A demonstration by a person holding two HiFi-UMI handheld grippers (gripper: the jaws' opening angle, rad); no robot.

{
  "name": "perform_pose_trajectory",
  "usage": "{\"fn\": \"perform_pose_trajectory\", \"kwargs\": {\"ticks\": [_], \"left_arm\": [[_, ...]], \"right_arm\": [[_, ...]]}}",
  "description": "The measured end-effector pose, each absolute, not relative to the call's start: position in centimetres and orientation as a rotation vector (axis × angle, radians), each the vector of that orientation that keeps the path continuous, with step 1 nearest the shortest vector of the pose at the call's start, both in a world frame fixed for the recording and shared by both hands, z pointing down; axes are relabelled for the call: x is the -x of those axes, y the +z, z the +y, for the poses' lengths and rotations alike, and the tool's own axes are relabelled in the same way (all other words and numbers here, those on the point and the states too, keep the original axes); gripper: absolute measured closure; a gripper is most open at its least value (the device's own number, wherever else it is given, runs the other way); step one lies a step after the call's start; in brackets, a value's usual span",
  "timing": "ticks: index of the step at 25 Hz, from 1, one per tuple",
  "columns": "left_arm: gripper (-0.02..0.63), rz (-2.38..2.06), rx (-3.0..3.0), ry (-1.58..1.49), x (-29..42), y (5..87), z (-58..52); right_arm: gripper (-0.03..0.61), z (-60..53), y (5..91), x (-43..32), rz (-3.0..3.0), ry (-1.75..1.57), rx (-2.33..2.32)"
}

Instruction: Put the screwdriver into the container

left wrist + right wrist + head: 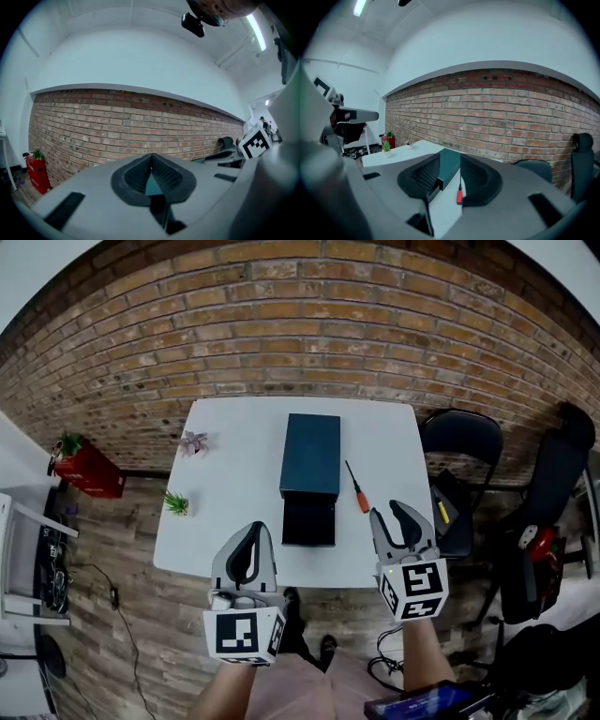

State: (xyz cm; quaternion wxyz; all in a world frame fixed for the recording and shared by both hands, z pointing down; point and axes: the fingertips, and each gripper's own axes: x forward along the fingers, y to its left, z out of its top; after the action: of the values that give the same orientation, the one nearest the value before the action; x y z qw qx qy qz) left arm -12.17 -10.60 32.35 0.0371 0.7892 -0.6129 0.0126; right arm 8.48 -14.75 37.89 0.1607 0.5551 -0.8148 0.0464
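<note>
A screwdriver point(357, 489) with an orange-red handle and thin dark shaft lies on the white table point(234, 456), right of a dark teal box container point(310, 454). The container's black front part point(308, 518) points toward me. My right gripper point(386, 512) hovers over the table's near edge, just short of the screwdriver, open and empty. In the right gripper view the screwdriver point(459, 194) shows between the spread jaws, with the container point(449, 165) behind. My left gripper point(255, 529) is shut and empty at the near edge, left of the container. A sliver of teal container point(152, 185) shows between its jaws.
Two small potted plants point(194, 442) point(176, 504) stand on the table's left side. A red object point(86, 468) sits on the floor at left. Dark chairs point(459, 442) stand right of the table, one holding a yellow item point(442, 512). A brick wall runs behind.
</note>
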Motion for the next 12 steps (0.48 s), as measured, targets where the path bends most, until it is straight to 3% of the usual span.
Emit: {"fn": "perform_pose_trajectory", "kwargs": {"ticks": [12], "left_arm": [[0.601,-1.756,-2.546,-0.050,15.8,30.1,-20.8]], "right_arm": [[0.437,-23.5,36.3,-6.2,-2.202,0.091,-1.719]]}}
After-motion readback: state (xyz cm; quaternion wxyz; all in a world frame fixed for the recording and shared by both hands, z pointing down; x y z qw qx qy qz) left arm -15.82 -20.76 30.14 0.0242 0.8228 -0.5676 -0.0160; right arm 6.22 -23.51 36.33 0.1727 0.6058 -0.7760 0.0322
